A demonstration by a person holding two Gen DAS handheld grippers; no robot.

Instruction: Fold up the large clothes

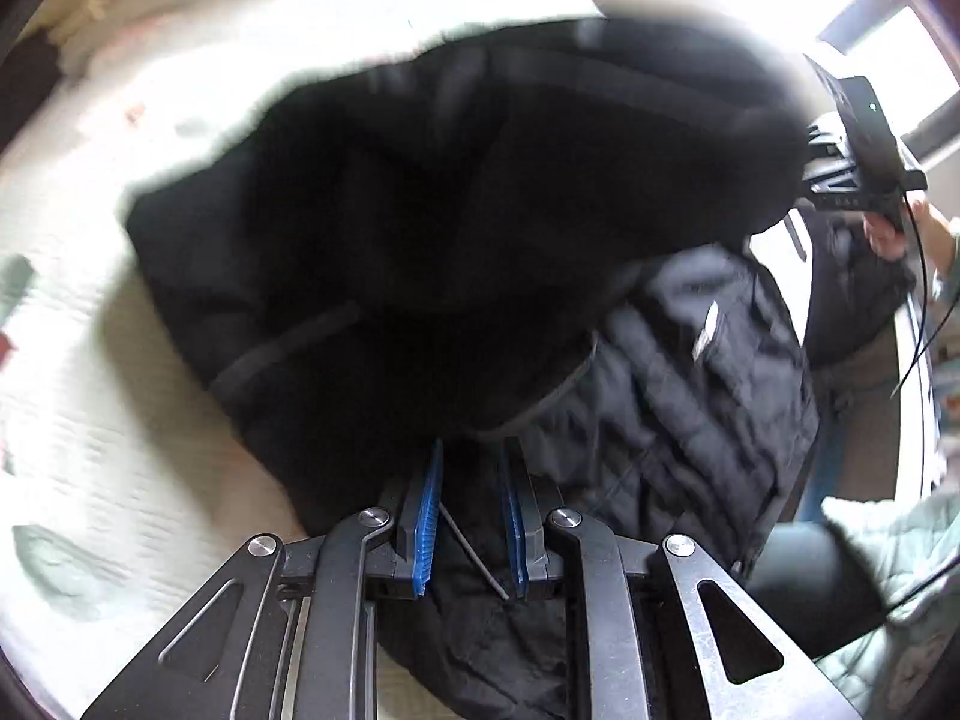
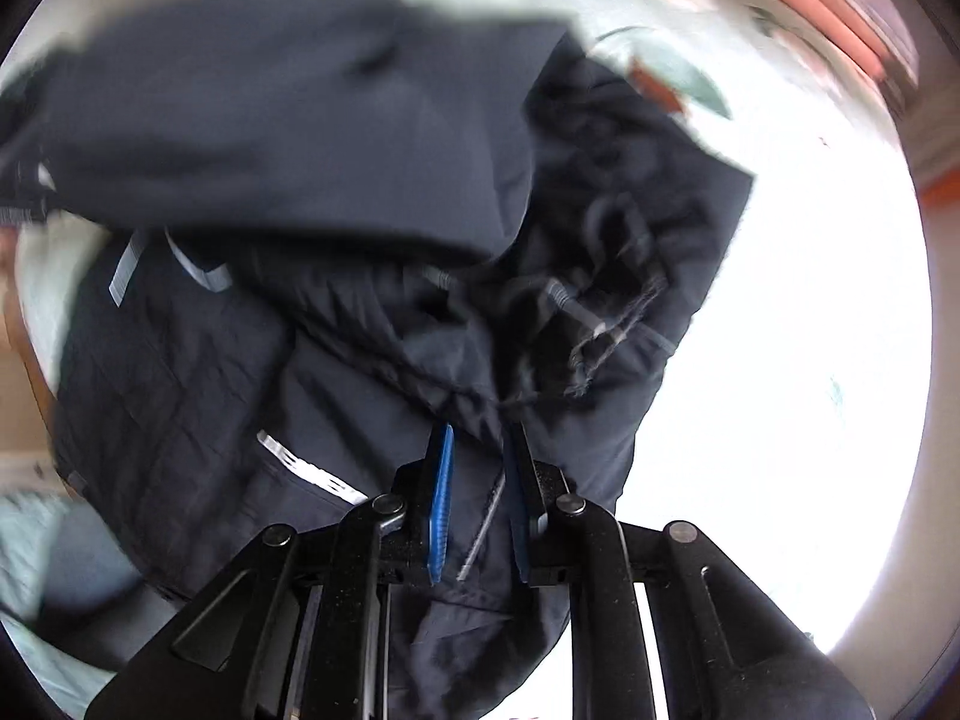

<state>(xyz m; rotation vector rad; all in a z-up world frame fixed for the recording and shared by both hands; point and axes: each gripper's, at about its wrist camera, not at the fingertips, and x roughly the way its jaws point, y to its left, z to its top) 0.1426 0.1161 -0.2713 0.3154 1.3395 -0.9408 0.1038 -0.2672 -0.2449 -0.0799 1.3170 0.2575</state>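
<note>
Above the bed (image 1: 90, 360), each gripper, left (image 1: 471, 468) and right (image 2: 480, 450), is pinching the jacket's (image 1: 420, 210) thick edge, which is likely slipping loose mid-fold.

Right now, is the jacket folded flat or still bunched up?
Bunched up. The jacket hangs in loose heaps over the bed, one flap lifted, quilted lining showing.

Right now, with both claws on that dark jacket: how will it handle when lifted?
Likely floppy: the jacket drapes in loose folds over the bed. Probably light for its bulk, since the quilted lining looks puffy. The smooth shell may slip; the left claw and right claw pinch only an edge.
</note>
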